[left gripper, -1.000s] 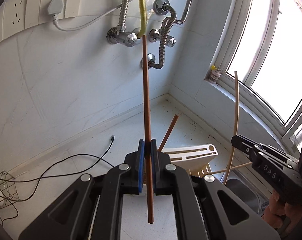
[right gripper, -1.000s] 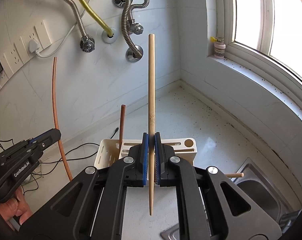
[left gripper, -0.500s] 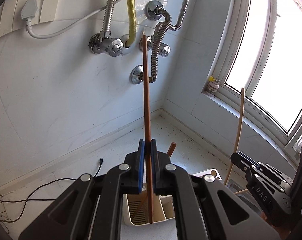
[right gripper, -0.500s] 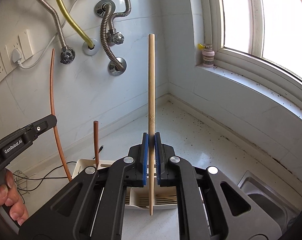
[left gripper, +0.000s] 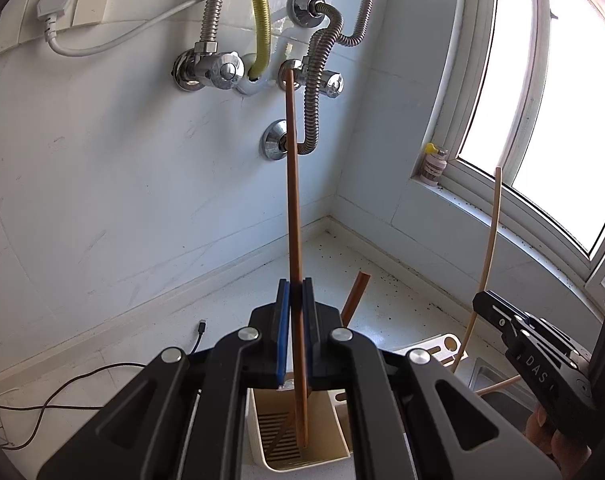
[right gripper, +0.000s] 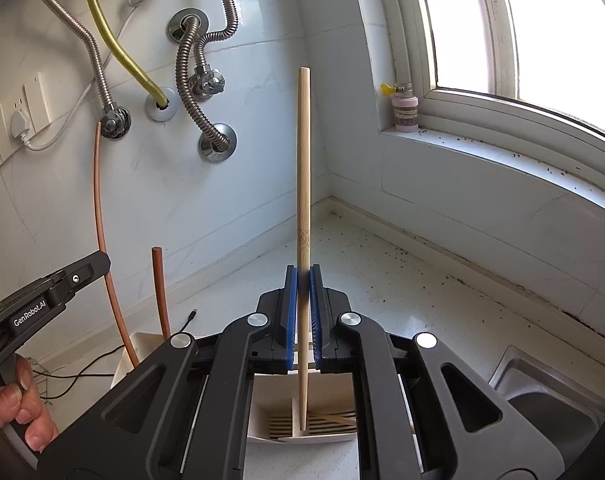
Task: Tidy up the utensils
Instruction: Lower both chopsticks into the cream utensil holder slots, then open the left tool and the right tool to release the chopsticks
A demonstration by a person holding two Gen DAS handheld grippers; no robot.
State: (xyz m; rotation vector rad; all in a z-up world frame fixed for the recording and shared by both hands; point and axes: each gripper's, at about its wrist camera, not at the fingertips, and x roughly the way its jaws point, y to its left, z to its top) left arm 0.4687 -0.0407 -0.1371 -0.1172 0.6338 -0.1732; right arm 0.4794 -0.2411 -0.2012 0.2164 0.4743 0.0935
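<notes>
**Two chopsticks poised over the caddy: watch the tips**

Your left gripper has its jaws clenched on the brown chopstick, which stands nearly upright between the pads, its lower tip hanging below the jaws inside the mouth of the cream utensil caddy. Your right gripper grasps the bamboo chopstick the same way, its pointed tip just beside the thin divider in the caddy's slotted floor.

The risk on the right is that the tip lands on that divider rather than in a compartment; the stick would then pivot in the pads and skew. On the left, another brown stick leans in the caddy just right of your jaws, and a crooked descent could knock it or wedge against it.

Each stick is pinched at one narrow point, so any side push may swing it. The caddy looks light, though its footing on the bench is hidden, so it may tip if levered.
</notes>
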